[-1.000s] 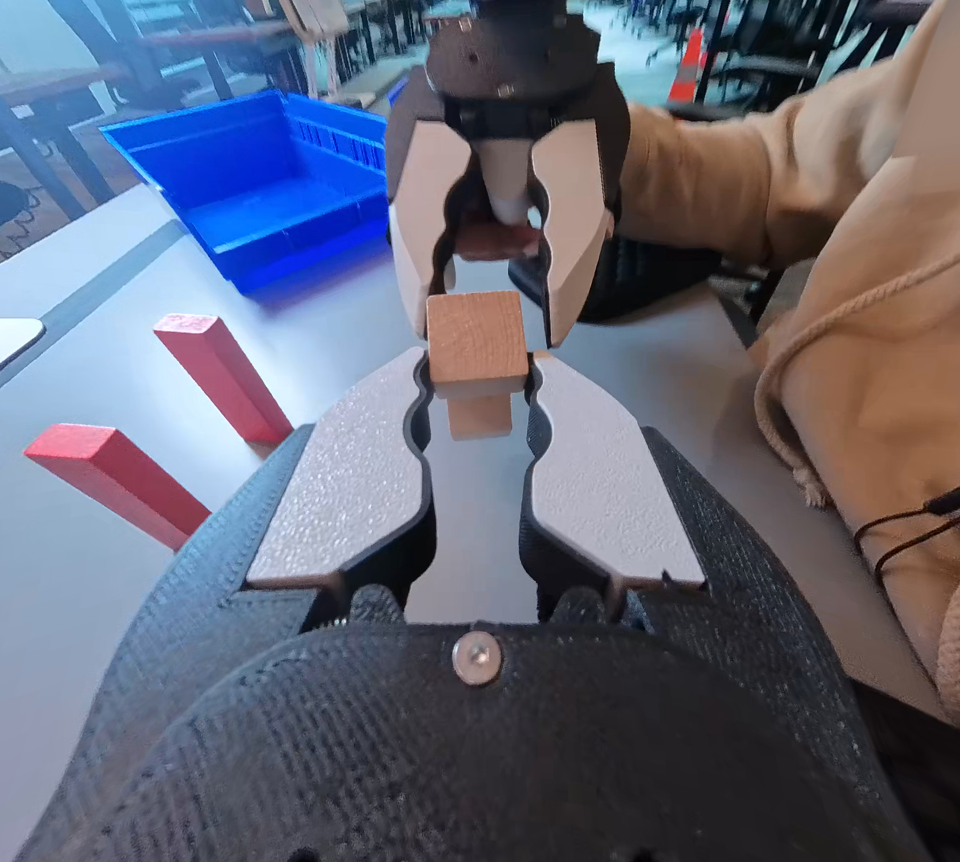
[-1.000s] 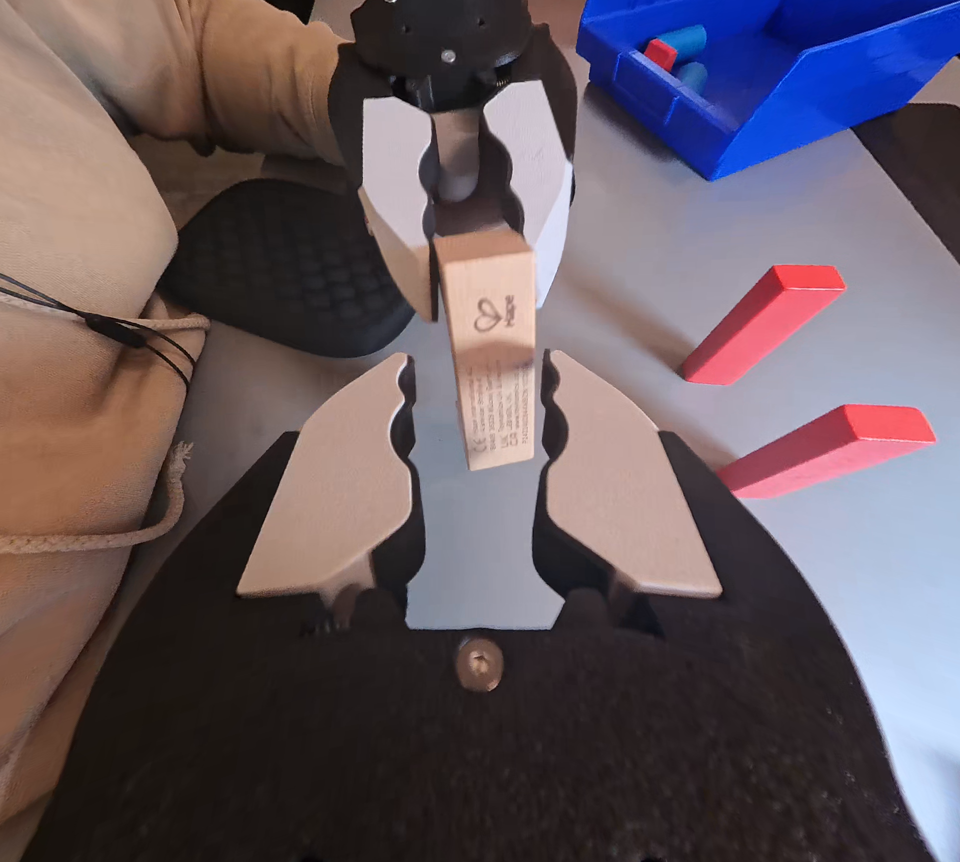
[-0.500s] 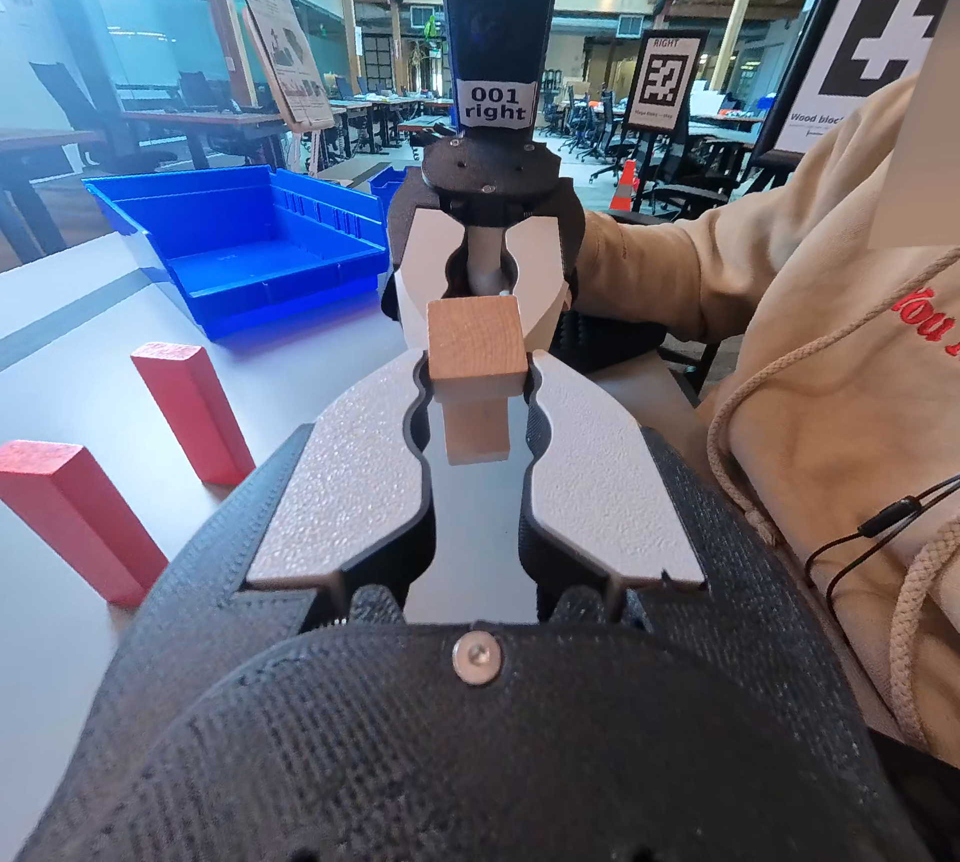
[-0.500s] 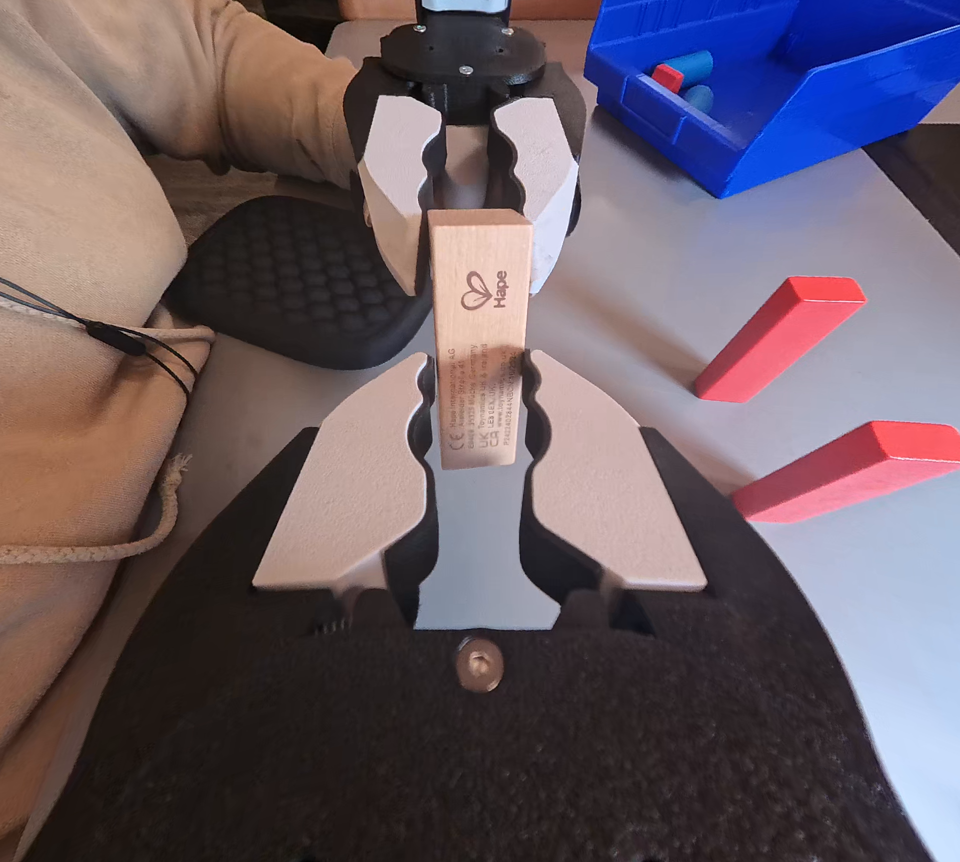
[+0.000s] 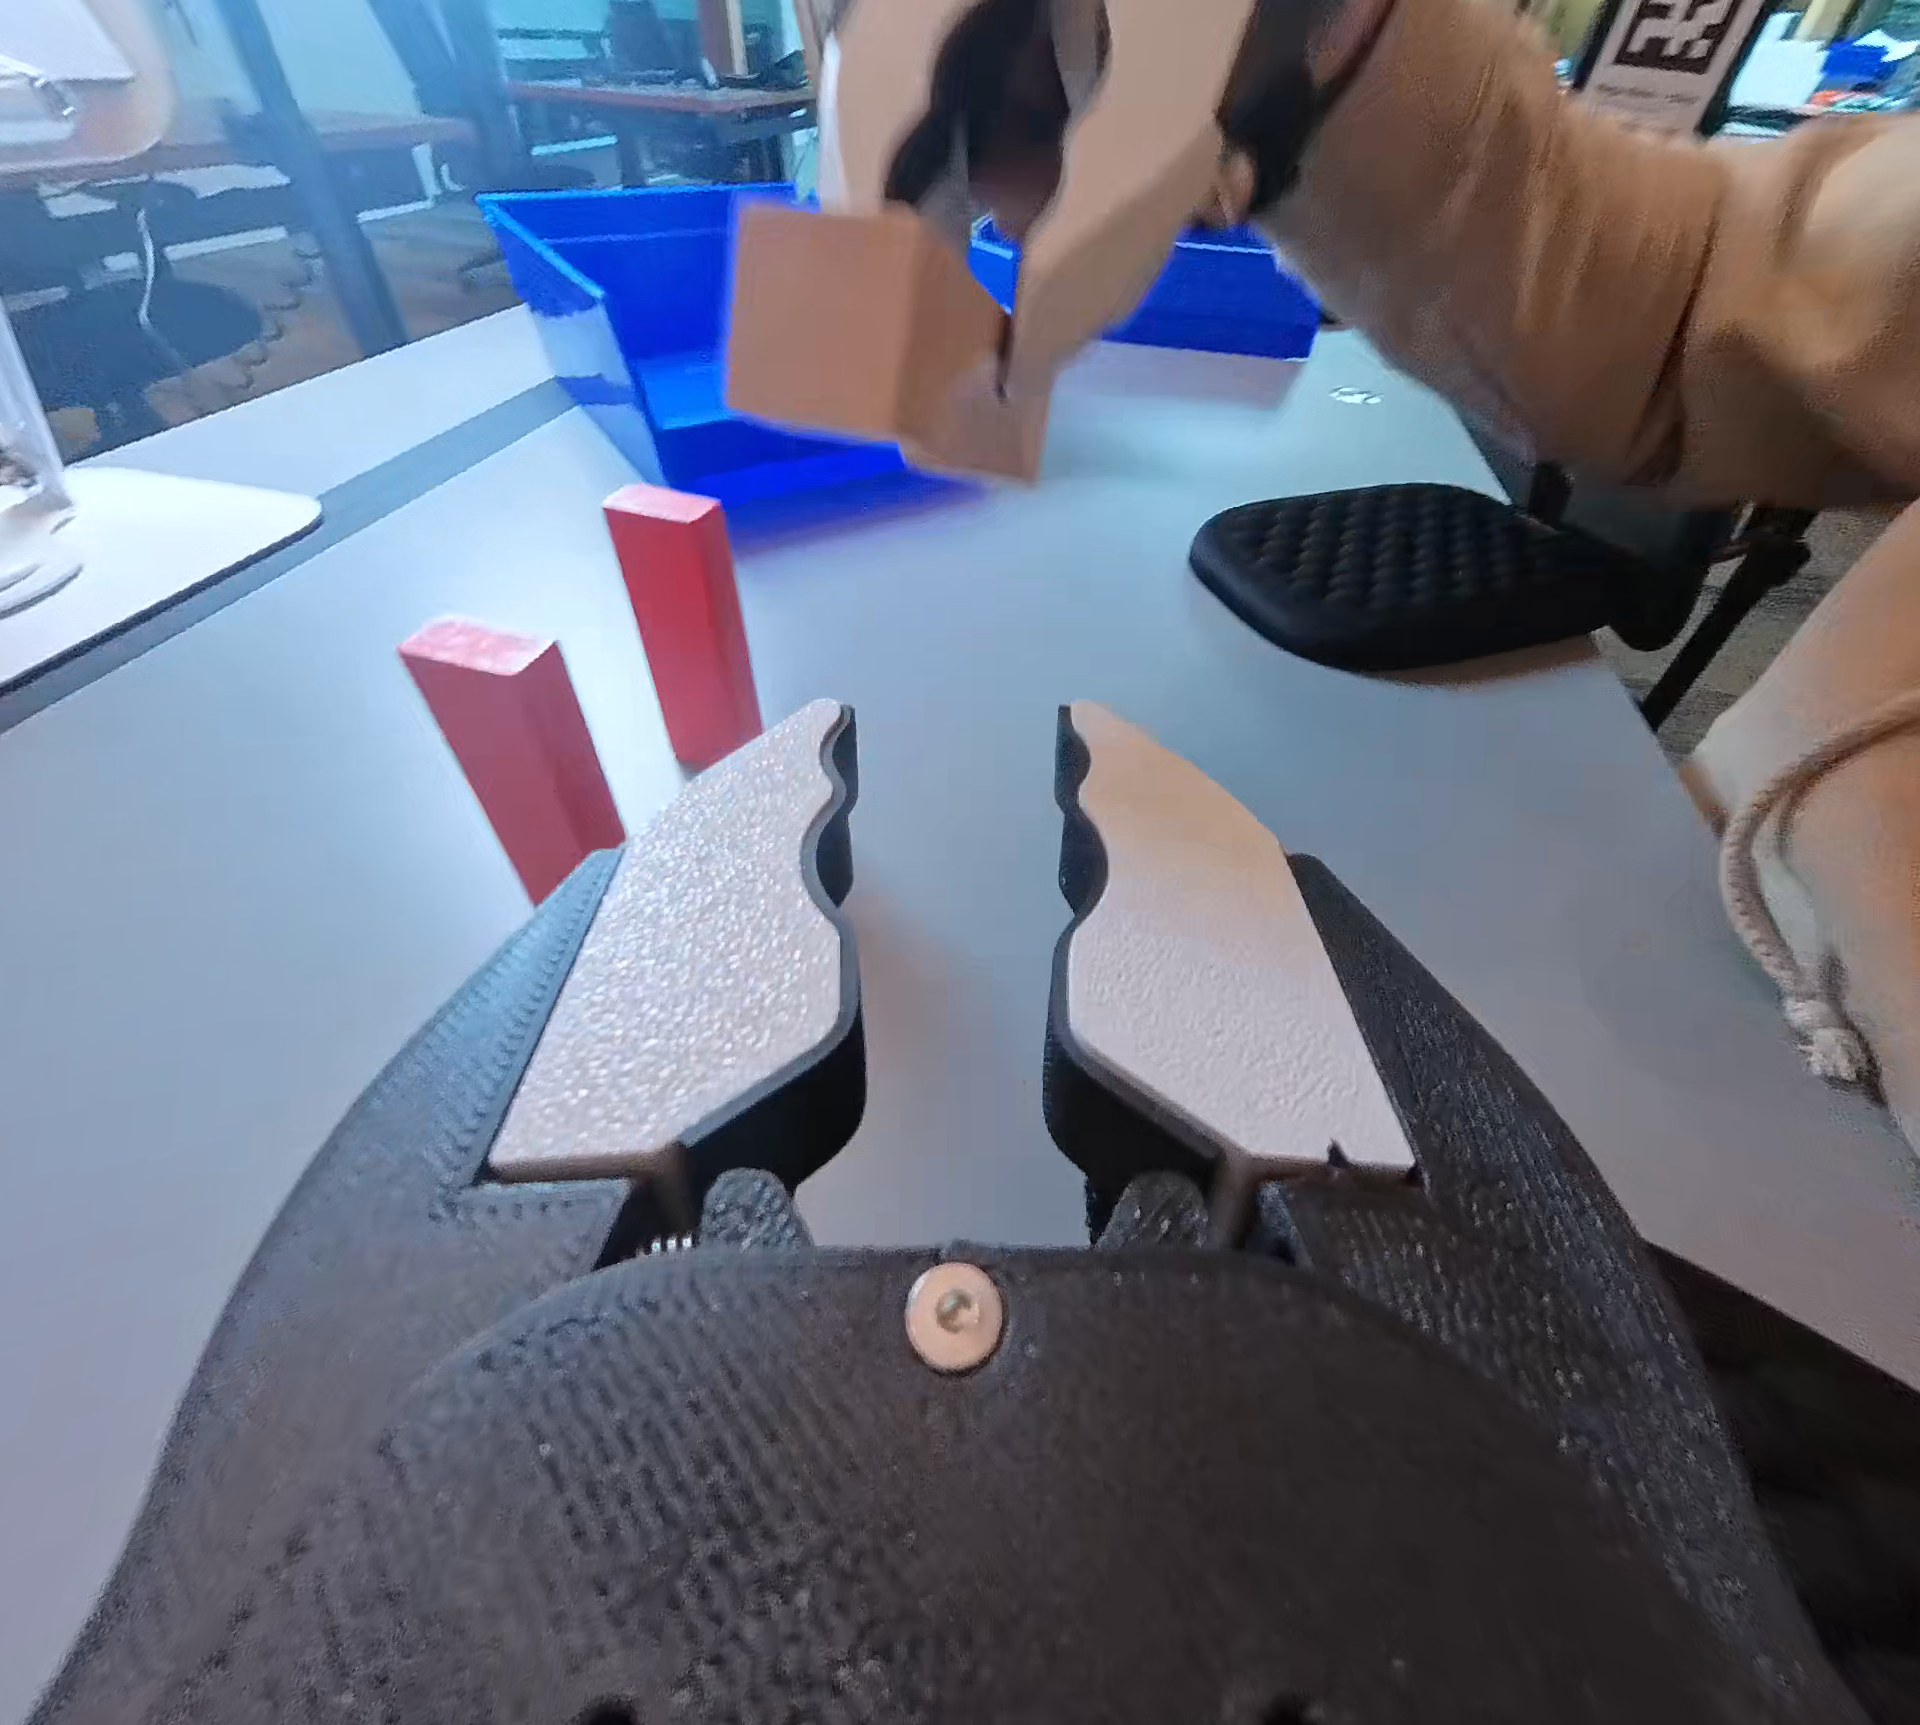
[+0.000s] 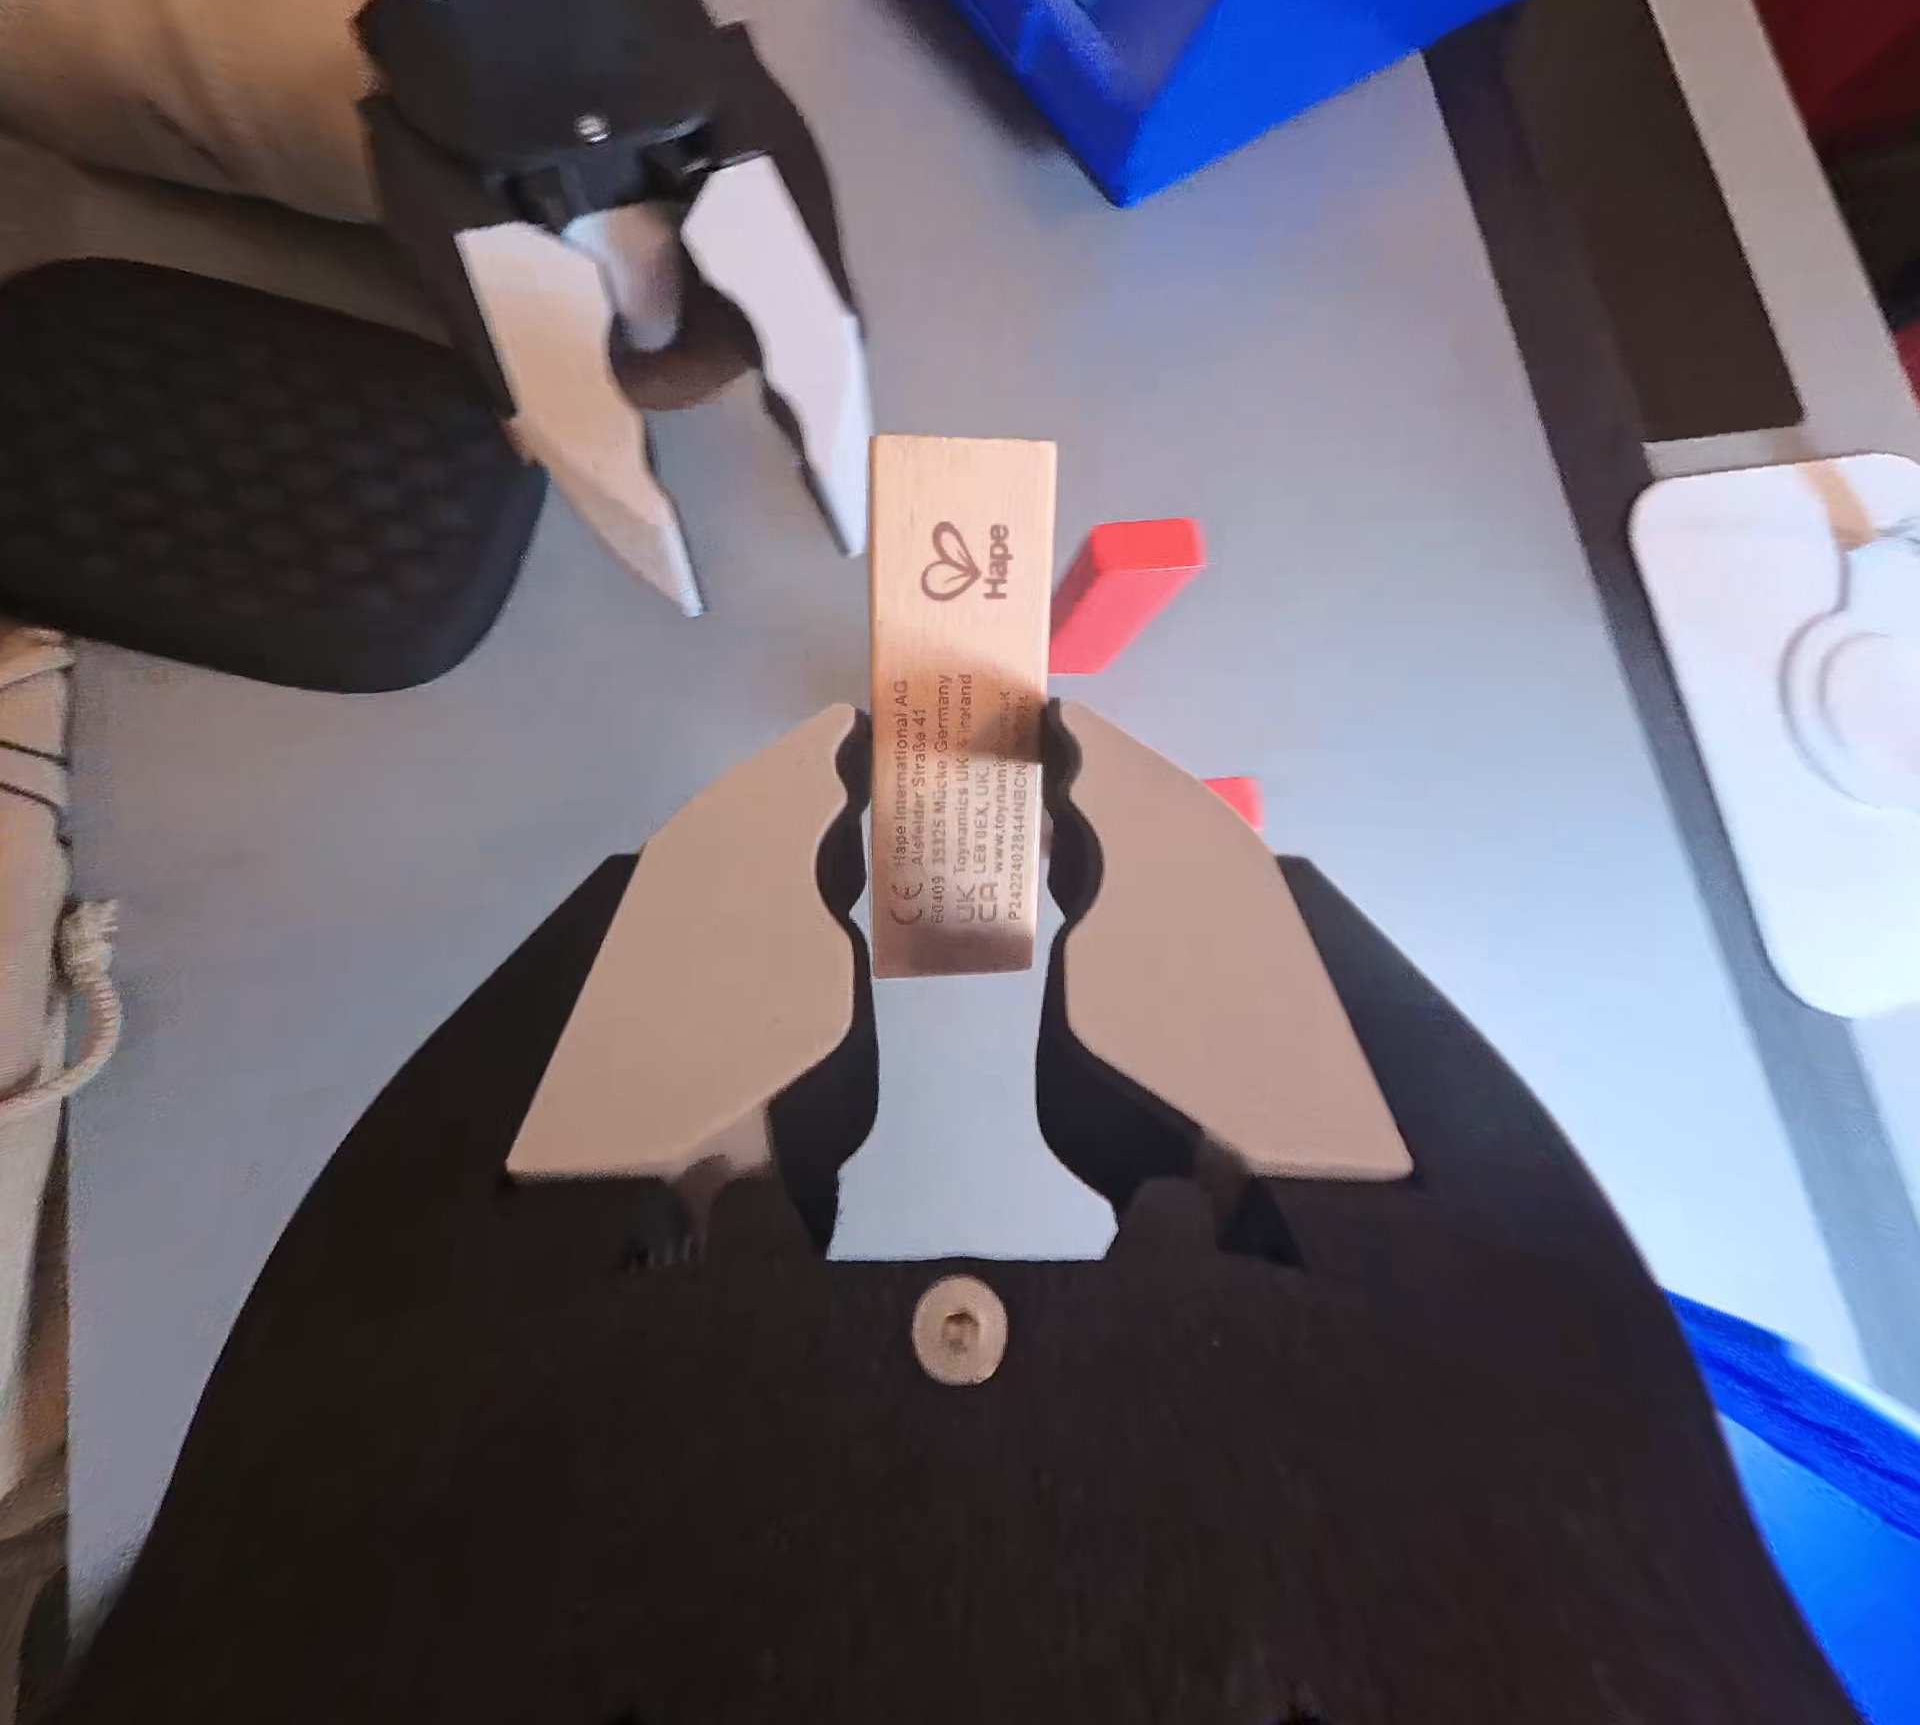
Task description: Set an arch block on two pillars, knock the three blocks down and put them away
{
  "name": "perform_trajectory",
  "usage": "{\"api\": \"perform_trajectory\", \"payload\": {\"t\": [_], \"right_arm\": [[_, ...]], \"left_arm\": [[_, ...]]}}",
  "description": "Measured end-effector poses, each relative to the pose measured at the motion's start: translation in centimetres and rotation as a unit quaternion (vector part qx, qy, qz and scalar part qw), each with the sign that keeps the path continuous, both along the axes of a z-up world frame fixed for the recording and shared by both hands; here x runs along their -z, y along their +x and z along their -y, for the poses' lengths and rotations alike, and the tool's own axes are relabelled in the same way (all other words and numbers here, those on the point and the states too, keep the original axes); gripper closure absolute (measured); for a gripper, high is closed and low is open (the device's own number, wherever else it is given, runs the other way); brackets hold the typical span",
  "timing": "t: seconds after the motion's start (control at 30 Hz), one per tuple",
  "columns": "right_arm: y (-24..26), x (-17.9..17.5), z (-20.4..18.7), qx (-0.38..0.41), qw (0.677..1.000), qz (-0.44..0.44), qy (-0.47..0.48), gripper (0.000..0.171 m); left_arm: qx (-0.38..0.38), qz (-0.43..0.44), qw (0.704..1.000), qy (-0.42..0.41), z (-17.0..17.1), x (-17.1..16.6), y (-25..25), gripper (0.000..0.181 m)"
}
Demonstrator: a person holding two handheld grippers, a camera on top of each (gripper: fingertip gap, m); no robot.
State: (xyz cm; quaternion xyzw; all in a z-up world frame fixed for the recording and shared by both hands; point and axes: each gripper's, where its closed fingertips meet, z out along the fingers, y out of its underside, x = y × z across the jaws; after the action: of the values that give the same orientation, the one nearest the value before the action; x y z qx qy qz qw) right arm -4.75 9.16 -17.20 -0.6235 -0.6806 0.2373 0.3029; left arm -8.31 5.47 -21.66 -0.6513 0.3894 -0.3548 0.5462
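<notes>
Right gripper pinching wooden block by long sides, near end. Left gripper spread, empty. Block looks light, rigid, smooth; keep squeeze firm. Red pillars upright mid-table.

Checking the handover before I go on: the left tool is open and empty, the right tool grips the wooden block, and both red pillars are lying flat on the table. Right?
Not quite: the two red pillars stand upright on the table, as the left wrist view shows. The rest holds: the left tool is open and empty, and the right tool grips the wooden block.

Bright daylight; motion blur; fisheye edges
</notes>
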Motion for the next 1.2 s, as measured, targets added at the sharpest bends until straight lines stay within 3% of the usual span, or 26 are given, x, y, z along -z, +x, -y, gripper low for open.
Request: {"api": "perform_trajectory", "payload": {"t": [0.17,0.33,1.2], "right_arm": [[-1.7,0.1,-5.0,0.017,0.993,0.116,0.031,0.139],[-2.3,2.2,-7.2,0.008,0.982,0.184,0.032,0.139],[-3.0,3.3,-6.8,-0.037,0.977,0.204,0.04,0.139]], "left_arm": [[-0.019,-0.021,1.0,0.001,-0.7,0.9,-0.6,0.145],[-0.017,-0.033,0.999,0.004,-0.6,1.3,-0.4,0.145],[-0.005,-0.055,0.998,-0.004,-0.4,2.6,0.0,0.147]]}}
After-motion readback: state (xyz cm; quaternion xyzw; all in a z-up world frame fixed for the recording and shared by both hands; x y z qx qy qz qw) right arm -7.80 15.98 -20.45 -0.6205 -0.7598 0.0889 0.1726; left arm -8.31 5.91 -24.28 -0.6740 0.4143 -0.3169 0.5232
